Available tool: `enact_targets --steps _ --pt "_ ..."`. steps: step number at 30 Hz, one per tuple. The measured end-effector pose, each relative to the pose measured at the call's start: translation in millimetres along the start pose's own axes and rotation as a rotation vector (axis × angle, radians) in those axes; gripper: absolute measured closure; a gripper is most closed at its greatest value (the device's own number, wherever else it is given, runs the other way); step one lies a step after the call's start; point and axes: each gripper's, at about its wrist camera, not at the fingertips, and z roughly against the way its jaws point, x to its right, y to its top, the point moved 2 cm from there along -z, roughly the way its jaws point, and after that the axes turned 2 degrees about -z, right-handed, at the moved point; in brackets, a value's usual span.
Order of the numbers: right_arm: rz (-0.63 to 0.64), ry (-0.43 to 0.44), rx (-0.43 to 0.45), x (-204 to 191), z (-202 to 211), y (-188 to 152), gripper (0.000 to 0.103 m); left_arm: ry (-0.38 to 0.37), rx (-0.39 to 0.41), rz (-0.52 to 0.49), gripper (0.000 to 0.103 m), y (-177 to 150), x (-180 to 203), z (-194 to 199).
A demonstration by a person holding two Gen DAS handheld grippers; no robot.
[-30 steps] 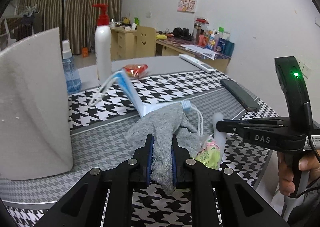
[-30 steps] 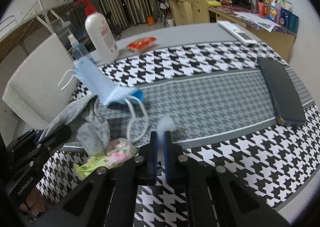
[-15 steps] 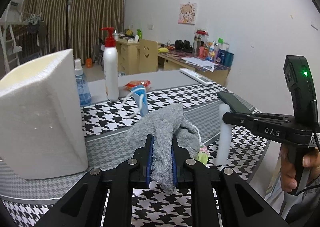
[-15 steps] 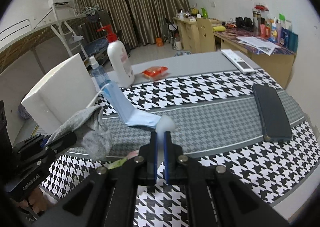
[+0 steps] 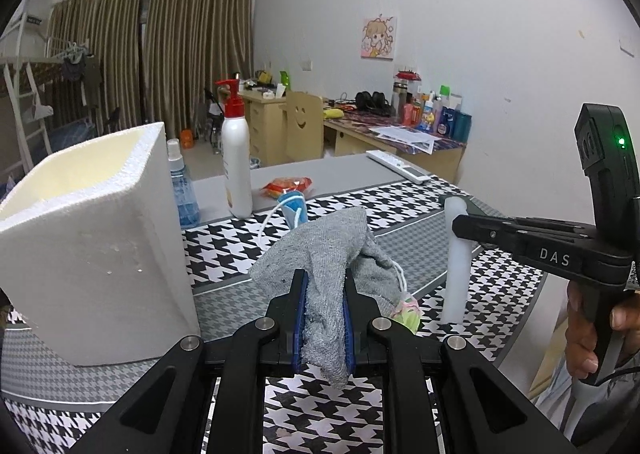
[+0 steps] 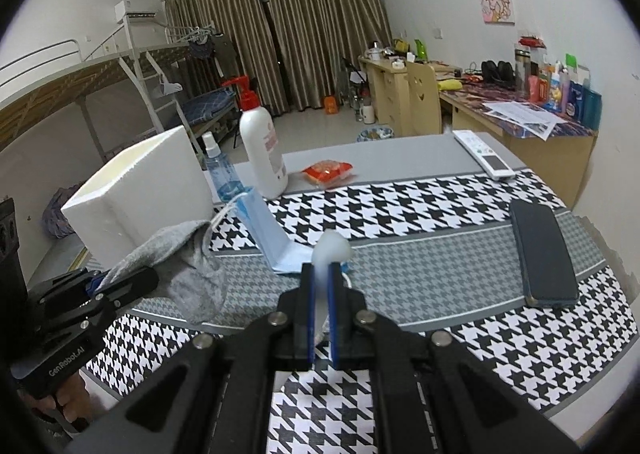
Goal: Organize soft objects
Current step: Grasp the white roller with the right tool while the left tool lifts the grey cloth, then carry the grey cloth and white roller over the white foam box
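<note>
1. At the far left stands the white foam box, open at the top. We take it for the likely place for the soft things, though the task does not name one. We see nothing soft inside it, but most of its interior is out of sight in both views.

2. Our left claw is closed on the grey cloth, which bunches above the pads and hangs in a tail below them, lifted clear of the bench and just beside the box. We judge this item is picked up but not yet put away.

3. Behind the cloth lies the blue face mask, half folded up on the bench with its ear loops trailing. It is not held. Just right of the cloth, a small pink-and-green packet peeks out; the cloth covers most of it, so we cannot say what it is.

4. Our right claw is clamped on a white foam stick, held upright over the bench. Whether its foot touches the cloth-covered top we cannot tell.

5. So we judge the task early: two things in hand, none visibly stowed, mask and packet left.

6. The pump bottle, spray bottle, snack packet, remote and dark phone look hard, and we leave them.
</note>
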Motion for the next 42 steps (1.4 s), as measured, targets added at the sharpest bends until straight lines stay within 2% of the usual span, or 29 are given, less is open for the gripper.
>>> enact_targets --steps 25,42 --pt "0.051 0.067 0.087 -31 3 31 0.095 0.075 0.103 0.015 0.087 33 -27 25" --pt "0.084 0.096 0.117 -47 8 46 0.095 0.101 0.145 0.006 0.087 49 -31 35"
